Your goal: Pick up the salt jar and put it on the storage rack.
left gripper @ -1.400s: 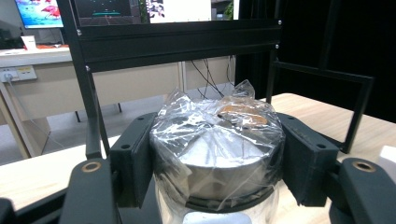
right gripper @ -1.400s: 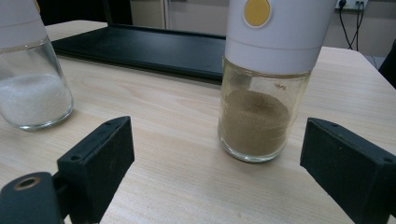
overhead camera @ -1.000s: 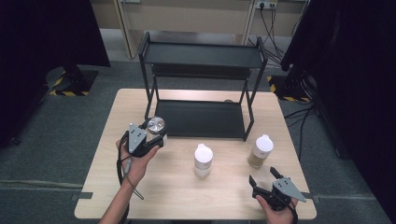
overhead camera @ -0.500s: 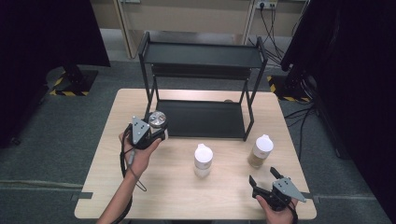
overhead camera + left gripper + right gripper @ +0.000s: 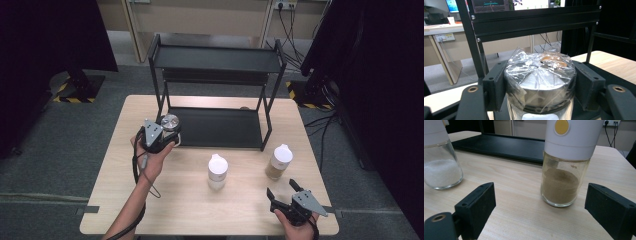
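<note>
Wooden worktop point(image 5: 180, 200) with black rack point(image 5: 215, 90): left tool point(image 5: 167, 134) clenched on a film-wrapped, metal-lidded jar point(image 5: 540, 82) at the rack's lower shelf edge; right tool point(image 5: 286, 196) released, facing the brown-powder jar point(image 5: 564, 182).

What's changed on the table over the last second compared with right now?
The left gripper, shut on the silver-capped jar, carried it toward the black rack, up to its lower shelf's front corner. The right gripper stayed open and still; the two white-capped shakers kept their places.
</note>
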`<state>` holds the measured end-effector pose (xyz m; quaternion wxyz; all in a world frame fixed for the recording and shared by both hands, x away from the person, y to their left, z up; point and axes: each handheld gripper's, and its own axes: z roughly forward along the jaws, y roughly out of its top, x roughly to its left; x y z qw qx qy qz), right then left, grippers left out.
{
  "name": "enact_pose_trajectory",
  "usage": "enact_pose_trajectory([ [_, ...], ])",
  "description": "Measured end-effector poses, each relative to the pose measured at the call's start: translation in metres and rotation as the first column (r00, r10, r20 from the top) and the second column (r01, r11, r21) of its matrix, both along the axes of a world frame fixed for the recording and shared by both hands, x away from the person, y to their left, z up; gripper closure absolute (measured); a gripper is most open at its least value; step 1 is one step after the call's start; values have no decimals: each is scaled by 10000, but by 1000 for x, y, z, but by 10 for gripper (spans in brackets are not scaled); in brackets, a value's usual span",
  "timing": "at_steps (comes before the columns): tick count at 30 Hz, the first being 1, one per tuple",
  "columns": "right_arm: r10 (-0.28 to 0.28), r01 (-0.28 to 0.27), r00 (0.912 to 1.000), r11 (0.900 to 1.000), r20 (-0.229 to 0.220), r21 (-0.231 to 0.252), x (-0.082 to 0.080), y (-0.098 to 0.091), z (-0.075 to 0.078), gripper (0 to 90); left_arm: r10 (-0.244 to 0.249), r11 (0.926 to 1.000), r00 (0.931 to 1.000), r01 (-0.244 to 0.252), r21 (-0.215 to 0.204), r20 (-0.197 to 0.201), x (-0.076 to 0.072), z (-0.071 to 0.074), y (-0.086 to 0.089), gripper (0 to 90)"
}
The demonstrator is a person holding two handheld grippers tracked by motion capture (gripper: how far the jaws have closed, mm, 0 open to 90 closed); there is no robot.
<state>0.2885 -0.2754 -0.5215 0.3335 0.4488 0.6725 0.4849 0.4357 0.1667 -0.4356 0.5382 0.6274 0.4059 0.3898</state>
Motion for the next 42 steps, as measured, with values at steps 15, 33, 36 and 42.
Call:
enact_pose_trajectory([
  [15, 16, -16, 10000, 10000, 13, 9, 0, 0, 0, 100, 89, 9999, 9999, -88, 77, -125, 22, -4, -8, 344],
  [33, 28, -28, 10000, 10000, 36, 10, 0, 0, 0, 100, 146, 9998, 9993, -142, 120, -336, 44, -21, -21, 343],
  [36, 38, -38, 10000, 10000, 44, -18, 0, 0, 0, 100, 262, 9996, 9991, -259, 104, -342, 46, -23, -23, 343],
  [42, 46, -46, 10000, 10000, 31, -16, 0, 0, 0, 100, 409, 9991, 9985, -404, 160, -355, 51, -26, -29, 343],
])
